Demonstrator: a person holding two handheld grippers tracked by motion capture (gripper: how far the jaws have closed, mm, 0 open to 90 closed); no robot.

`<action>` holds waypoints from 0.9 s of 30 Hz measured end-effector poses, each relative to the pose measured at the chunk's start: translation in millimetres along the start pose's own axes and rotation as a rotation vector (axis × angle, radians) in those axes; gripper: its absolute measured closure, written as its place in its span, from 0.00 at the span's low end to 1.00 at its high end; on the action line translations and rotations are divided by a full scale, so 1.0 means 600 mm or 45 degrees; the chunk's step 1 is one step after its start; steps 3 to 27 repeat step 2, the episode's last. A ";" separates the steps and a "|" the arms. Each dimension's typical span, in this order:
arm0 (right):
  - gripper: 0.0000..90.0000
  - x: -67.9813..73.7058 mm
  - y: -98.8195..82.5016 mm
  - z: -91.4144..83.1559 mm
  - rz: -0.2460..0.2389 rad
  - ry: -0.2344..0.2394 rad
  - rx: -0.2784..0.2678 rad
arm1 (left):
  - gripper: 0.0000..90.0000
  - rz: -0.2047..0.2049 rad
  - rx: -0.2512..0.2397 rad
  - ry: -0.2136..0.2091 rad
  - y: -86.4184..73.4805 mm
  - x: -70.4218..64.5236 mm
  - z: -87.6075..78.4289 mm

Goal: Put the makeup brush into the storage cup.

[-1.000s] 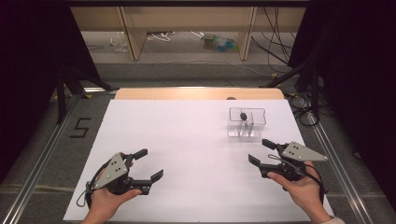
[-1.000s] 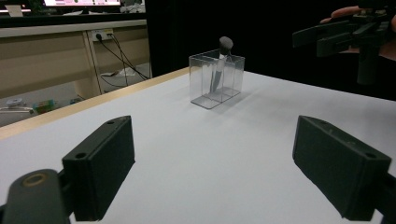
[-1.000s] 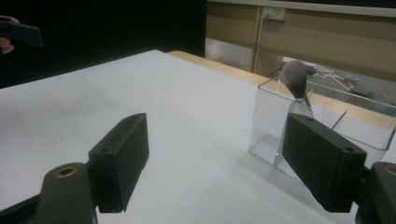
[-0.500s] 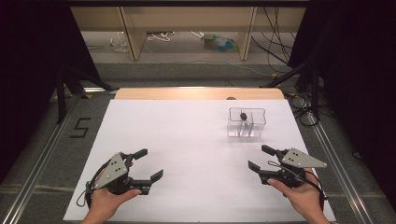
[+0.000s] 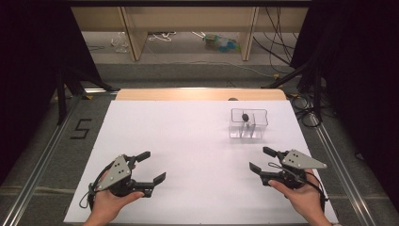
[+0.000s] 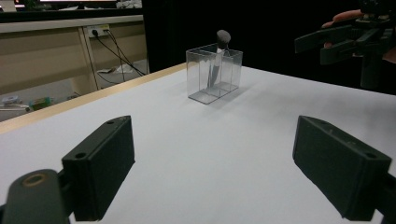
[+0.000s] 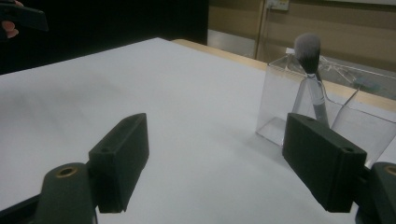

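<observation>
- Two claws, left claw (image 5: 149,167) and right claw (image 5: 262,160), gape wide, holding nothing, low over your bench (image 5: 188,141).
- Brush (image 5: 245,117) stands in clear organiser (image 5: 248,124), far right.
- Risk: a careless reach topples the light organiser.

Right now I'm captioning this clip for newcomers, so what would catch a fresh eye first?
A clear divided box stands on the far right of the white table, with a makeup brush upright inside, bristles up. Near the front edge, the left gripper and right gripper are each held in a hand, fingers spread open and holding nothing.
</observation>
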State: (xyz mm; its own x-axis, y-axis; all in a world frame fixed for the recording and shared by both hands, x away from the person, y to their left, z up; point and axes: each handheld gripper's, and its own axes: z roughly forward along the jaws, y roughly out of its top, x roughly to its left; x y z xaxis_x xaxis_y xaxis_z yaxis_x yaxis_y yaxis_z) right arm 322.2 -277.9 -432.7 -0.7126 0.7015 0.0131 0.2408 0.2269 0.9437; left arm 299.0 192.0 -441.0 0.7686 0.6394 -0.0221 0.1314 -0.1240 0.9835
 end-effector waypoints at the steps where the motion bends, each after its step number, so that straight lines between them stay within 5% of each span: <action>1: 0.27 0.001 -0.001 0.002 0.004 -0.003 -0.022 | 0.14 -0.010 0.003 0.002 0.000 -0.001 0.001; 27: 0.27 0.000 0.000 0.001 -0.007 0.001 -0.007 | 0.14 -0.005 0.002 0.000 0.000 -0.001 0.001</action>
